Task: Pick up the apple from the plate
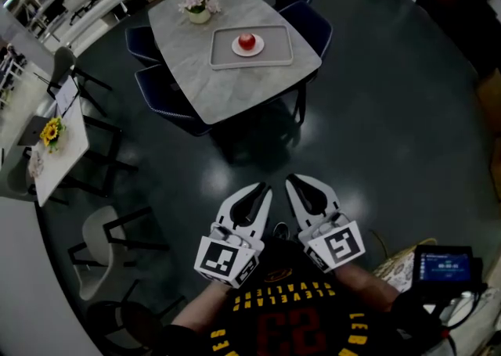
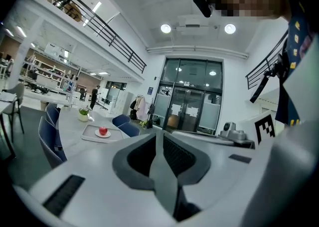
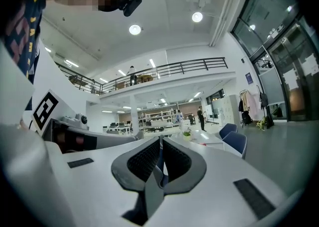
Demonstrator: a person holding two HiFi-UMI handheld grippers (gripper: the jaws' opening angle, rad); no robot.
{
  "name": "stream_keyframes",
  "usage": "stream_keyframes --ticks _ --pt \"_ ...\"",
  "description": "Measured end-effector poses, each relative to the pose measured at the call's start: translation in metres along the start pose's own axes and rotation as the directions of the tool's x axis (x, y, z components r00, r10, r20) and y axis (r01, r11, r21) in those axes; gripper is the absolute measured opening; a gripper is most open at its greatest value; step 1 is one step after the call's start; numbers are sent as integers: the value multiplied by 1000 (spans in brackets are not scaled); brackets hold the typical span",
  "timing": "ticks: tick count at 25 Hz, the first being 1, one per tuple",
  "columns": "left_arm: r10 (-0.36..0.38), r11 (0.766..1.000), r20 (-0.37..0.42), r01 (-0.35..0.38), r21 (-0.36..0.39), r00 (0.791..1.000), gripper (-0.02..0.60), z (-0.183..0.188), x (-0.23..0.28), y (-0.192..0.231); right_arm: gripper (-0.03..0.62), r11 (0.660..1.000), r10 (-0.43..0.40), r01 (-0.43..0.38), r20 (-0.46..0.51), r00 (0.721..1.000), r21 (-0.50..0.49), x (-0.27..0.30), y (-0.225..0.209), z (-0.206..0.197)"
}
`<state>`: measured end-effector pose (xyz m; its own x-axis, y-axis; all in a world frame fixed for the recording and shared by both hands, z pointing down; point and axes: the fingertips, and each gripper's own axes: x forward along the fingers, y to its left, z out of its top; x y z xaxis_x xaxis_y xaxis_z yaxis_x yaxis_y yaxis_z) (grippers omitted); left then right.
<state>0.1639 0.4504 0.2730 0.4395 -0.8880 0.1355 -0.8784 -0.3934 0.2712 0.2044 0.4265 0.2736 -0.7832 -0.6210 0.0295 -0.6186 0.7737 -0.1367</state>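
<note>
The apple (image 1: 246,41) is seen resting on a small white plate (image 1: 259,49), which is set on a grey tray (image 1: 227,54) on the pale stone-patterned surface (image 1: 203,88) at the far end of the head view. A pot of flowers (image 1: 197,7) is placed on the same surface, near one corner of the tray, and dark blue chairs (image 1: 311,24) are ranged along its edges. The left tongs (image 1: 263,189) and the right tongs (image 1: 290,181) are held side by side low in the head view, close to the person's body, over the dark floor (image 1: 376,135) and well apart from the surface. In the left gripper view the left tongs are shown pressed together at their tips, with nothing caught between them, and the apple is seen far off to their left, on its plate in the tray. In the right gripper view the right tongs are likewise shown closed tip to tip and empty. A second, white surface (image 1: 66,151) bearing yellow flowers (image 1: 52,131) is seen at the left edge of the head view.
</note>
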Motion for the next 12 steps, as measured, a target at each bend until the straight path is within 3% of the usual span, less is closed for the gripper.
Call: stream_keyframes --ticks 12 --pt "-32 999 20 32 -8 999 49 16 60 36 6 998 -64 63 -23 998 -12 37 -55 -4"
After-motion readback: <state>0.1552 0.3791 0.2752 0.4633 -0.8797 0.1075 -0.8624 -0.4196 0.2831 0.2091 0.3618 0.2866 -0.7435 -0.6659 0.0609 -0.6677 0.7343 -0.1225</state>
